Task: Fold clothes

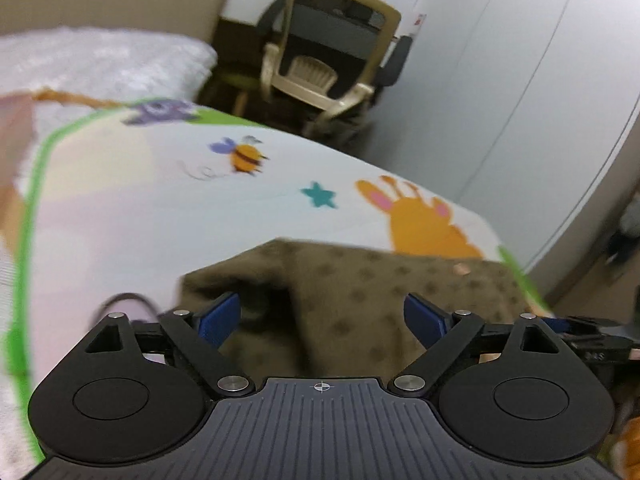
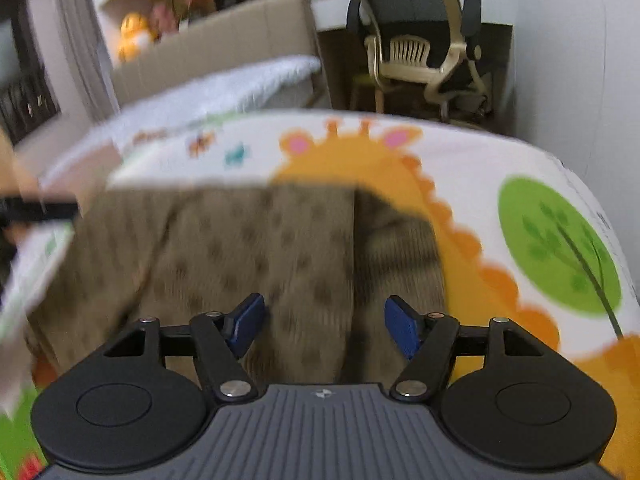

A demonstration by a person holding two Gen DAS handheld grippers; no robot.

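An olive-brown garment with darker dots lies on a white printed blanket. In the left wrist view my left gripper hovers over the garment's near part, its blue pads wide apart and touching nothing. In the right wrist view the same garment lies folded, with a ribbed part to the right. My right gripper stands open above it, and the cloth below lies clear of the blue pads. The left gripper's black arm shows at the left edge of that view.
The blanket carries a giraffe, a bee, a star and a green tree. A white towel and a cardboard box lie behind it. An office chair stands by the white wall beyond the bed's far edge.
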